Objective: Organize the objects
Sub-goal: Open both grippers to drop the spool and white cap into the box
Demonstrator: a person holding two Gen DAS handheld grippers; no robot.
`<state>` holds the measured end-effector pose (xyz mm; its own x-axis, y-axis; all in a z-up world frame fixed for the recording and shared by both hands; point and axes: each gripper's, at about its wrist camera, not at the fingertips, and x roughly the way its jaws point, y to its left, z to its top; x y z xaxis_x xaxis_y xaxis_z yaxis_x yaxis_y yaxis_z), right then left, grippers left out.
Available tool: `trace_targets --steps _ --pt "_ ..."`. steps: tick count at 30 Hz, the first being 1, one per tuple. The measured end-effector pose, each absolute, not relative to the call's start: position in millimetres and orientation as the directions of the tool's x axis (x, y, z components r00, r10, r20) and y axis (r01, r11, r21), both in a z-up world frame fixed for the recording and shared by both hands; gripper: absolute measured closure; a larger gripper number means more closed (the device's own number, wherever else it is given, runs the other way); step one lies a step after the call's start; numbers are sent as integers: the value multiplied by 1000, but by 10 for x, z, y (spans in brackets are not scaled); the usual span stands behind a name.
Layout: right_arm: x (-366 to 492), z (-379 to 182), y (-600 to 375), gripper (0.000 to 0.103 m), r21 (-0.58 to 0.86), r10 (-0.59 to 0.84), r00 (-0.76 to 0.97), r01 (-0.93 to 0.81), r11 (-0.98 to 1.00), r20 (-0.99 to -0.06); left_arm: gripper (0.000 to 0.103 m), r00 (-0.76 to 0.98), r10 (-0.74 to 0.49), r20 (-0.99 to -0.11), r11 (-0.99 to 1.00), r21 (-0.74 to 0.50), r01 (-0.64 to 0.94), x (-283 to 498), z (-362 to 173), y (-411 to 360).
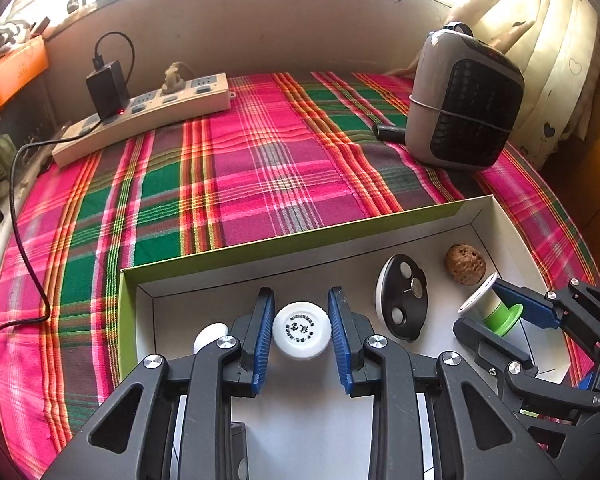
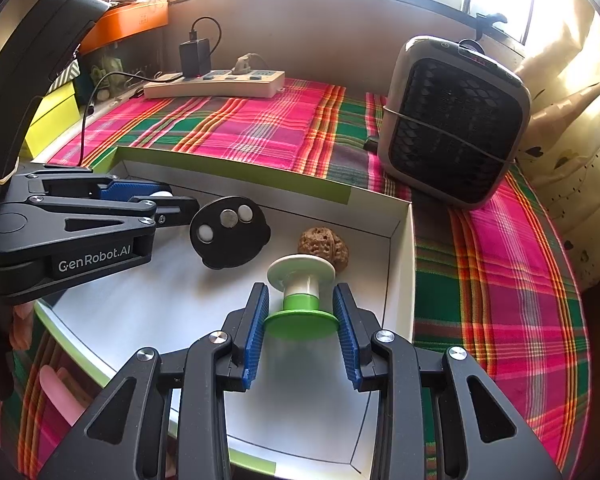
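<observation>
Right now I take the white box [image 2: 400, 240] as my landmark; it sits on the plaid tabletop [image 1: 260, 160], with the grey fan heater [image 2: 456, 120] beyond its far right corner and the power strip [image 1: 148, 112] well beyond its far left side.

Inside the box, largest first: the black round disc [image 2: 230, 236] with small silver and white buttons on its face lies near the far wall, and the brown walnut [image 2: 323, 245] rests just to its right, toward the box's right wall.

My right claw [image 2: 302, 320] is nearer the spool [image 2: 302, 296]. The spool's green flange sits between the blue pads, which appear to touch it on both sides at a middling opening, so I judge it held. Its long axis runs straight out along the claw, white flange pointing toward the walnut and close to it.

My left claw [image 1: 302, 330] is on the box's left side, left of the disc, pads closed onto the white cap [image 1: 302, 330], printed face up. I cannot tell whether the cap is lifted or resting on the box floor.

I judge both pieces are being placed in the box; the spool needs room short of the walnut.
</observation>
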<state>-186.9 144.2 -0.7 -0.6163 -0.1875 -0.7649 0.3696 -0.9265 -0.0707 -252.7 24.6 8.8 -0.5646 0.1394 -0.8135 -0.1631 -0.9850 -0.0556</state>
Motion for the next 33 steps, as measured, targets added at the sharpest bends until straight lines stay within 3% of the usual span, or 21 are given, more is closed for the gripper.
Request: trace_targets --steps 8,16,33 --pt "-1868 -9 1430 68 -72 -183 -611 368 -927 -770 73 -561 136 -816 -986 -58 -155 -2510 94 230" --pt "-1826 20 1441 60 -65 -187 -618 362 -930 -764 70 -579 142 -803 -985 -57 -162 -2414 188 214" --pt "-1587 179 1493 53 -40 -202 -650 336 -941 -732 70 -641 121 -758 -991 -59 -118 -1929 431 66"
